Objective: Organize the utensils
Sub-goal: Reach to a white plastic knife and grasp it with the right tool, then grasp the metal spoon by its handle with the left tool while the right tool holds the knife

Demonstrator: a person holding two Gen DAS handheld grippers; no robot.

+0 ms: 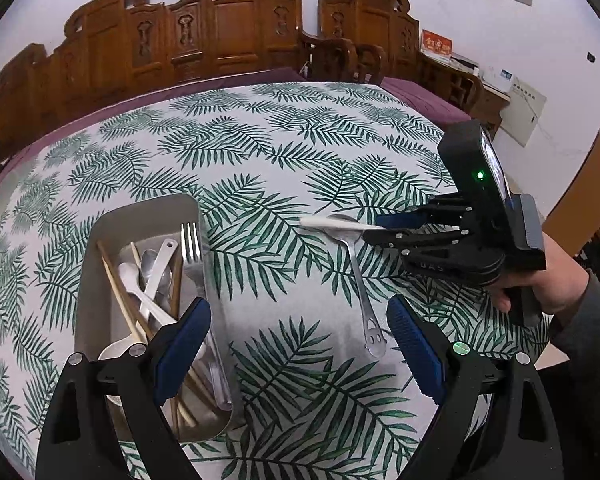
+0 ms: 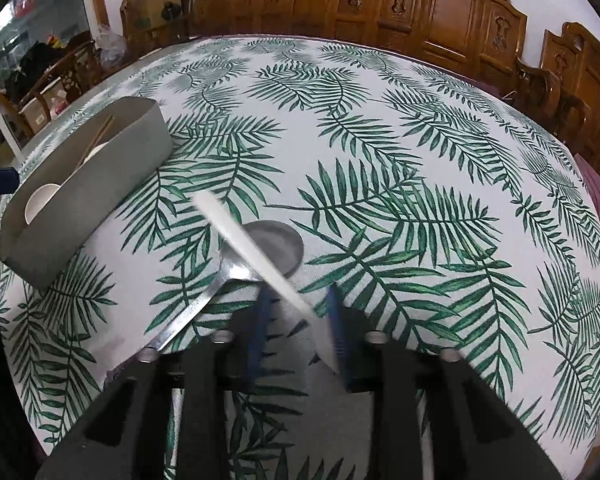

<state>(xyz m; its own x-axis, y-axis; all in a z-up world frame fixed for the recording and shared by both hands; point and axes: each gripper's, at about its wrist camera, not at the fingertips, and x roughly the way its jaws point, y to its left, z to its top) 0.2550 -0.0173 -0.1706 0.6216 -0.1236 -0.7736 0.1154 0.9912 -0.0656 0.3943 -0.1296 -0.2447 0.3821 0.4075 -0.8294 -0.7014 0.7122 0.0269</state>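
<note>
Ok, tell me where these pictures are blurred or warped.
Left wrist view: sharp; fisheye bends the table edge and chairs. Right wrist view: the white utensil in the right gripper is motion-smeared, the metal spoon beneath fairly crisp.

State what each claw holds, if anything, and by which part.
The right claw grips a white utensil by one end, its free end sticking out above the metal spoon on the table. The left claw is open and holds nothing.

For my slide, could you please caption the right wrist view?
Right tongs gripping a white utensil above a metal spoon.
</note>
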